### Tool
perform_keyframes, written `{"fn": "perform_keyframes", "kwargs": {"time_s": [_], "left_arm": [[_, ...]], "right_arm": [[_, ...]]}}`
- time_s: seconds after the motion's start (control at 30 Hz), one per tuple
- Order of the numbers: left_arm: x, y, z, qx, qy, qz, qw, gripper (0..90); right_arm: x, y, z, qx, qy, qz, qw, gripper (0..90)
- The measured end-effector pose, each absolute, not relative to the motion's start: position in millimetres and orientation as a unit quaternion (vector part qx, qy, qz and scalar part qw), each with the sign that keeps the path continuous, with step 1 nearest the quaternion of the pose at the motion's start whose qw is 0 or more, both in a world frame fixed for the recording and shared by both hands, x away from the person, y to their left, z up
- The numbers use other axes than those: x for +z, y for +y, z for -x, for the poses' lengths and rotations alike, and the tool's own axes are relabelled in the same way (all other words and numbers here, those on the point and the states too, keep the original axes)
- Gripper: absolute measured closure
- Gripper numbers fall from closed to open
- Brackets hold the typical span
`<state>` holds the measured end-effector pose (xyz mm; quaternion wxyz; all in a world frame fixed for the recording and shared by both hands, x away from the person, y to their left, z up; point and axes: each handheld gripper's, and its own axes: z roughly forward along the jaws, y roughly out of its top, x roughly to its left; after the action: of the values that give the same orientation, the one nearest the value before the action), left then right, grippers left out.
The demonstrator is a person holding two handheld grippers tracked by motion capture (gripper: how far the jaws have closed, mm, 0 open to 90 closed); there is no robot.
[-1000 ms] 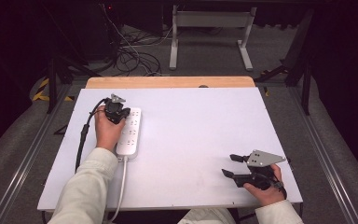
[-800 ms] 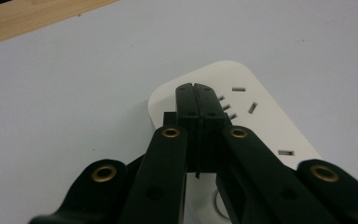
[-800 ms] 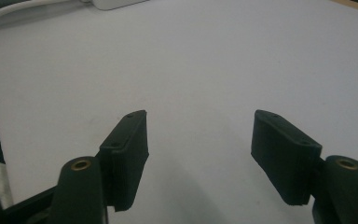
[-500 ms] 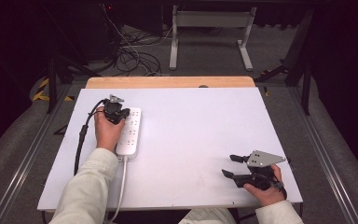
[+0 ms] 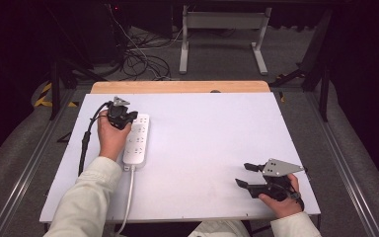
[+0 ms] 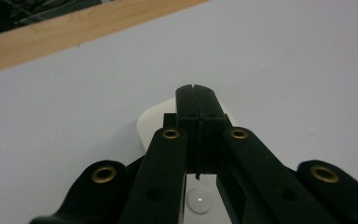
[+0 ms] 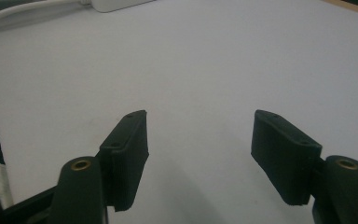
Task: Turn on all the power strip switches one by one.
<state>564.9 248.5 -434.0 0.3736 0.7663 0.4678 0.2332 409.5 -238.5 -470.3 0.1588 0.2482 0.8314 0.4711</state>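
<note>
Two hand-held grippers work over a white bench point(image 5: 202, 148). Left hand-held gripper point(image 5: 128, 117), jaws clenched together with nothing between them, rests over the far end of a white power strip point(image 5: 137, 143) near the left edge, likely pressing its switch; press straight down, gently. Right hand-held gripper point(image 5: 244, 175) lies released, well apart.
</note>
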Motion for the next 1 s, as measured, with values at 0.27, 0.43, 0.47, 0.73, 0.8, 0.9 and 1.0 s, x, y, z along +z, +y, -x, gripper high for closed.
{"fn": "perform_keyframes", "kwargs": {"time_s": [0.27, 0.43, 0.47, 0.73, 0.8, 0.9, 1.0], "left_arm": [[-414.9, 252.6, -542.4, 0.234, 0.443, -0.775, 0.386, 90.0], [-405.9, 255.2, -533.5, 0.234, 0.439, -0.773, 0.393, 90.0], [-404.5, 255.8, -532.0, 0.234, 0.439, -0.774, 0.392, 90.0], [-395.0, 255.6, -519.9, 0.232, 0.426, -0.777, 0.401, 90.0], [-390.2, 255.1, -514.9, 0.231, 0.416, -0.780, 0.406, 90.0], [-383.7, 253.9, -507.2, 0.224, 0.404, -0.780, 0.423, 90.0], [-377.5, 252.9, -498.5, 0.227, 0.394, -0.778, 0.434, 75.4]], "right_arm": [[-468.3, -239.0, -408.0, 0.476, 0.827, -0.249, 0.163, 37.0], [-468.1, -238.6, -408.2, 0.474, 0.828, -0.250, 0.164, 37.0], [-468.0, -238.7, -408.2, 0.474, 0.828, -0.250, 0.164, 37.0], [-467.4, -238.5, -407.2, 0.474, 0.828, -0.249, 0.167, 37.0], [-467.4, -238.6, -407.3, 0.475, 0.827, -0.249, 0.167, 37.0], [-467.5, -238.2, -407.6, 0.475, 0.828, -0.249, 0.166, 37.0], [-467.4, -237.8, -407.3, 0.474, 0.828, -0.249, 0.167, 37.0]]}}
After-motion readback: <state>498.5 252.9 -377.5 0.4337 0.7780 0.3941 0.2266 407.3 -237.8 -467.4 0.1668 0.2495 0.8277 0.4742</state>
